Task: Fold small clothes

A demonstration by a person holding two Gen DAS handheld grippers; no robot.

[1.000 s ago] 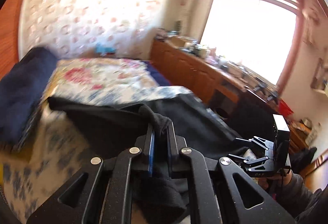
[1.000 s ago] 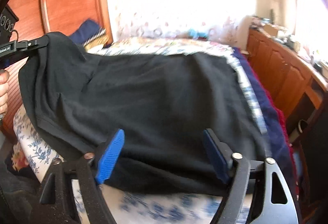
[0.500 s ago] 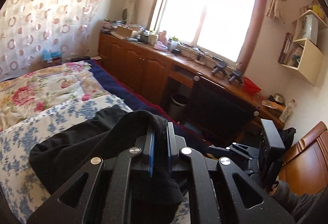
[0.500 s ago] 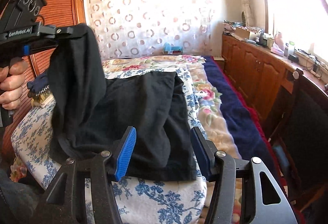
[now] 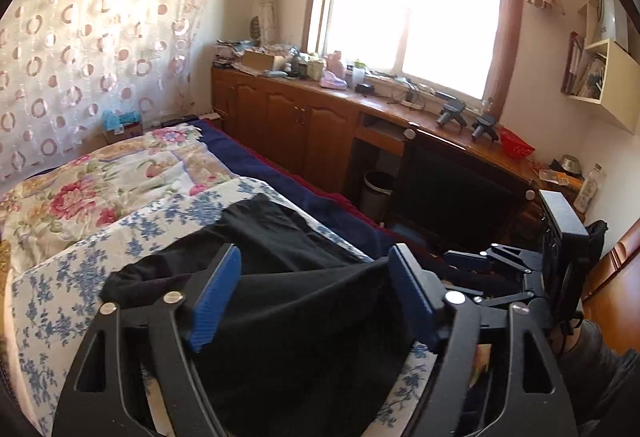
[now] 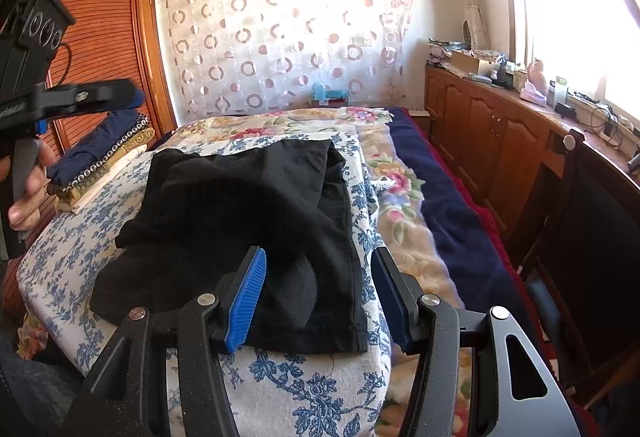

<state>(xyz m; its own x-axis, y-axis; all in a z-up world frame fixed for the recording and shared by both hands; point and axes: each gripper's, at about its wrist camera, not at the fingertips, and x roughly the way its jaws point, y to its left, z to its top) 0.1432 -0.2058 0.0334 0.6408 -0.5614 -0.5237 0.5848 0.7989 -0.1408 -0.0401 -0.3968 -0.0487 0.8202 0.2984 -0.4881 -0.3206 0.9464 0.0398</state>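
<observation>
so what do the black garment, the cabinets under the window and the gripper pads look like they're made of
Black garment: soft matte knit, probably cotton jersey; it slumps in loose folds with a stitched hem.
Cabinets: reddish-brown wood or veneer, glossy; raised panel doors catch light.
Gripper pads: blue, ribbed, matte; likely rubber or plastic, can't tell which.

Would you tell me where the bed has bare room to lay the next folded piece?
Free: the blue-flowered sheet left of the black garment, below the pile of folded cloth; also the rose-patterned quilt beyond the garment and the navy blanket along its right. Crowded: the wooden counter under the window.
</observation>
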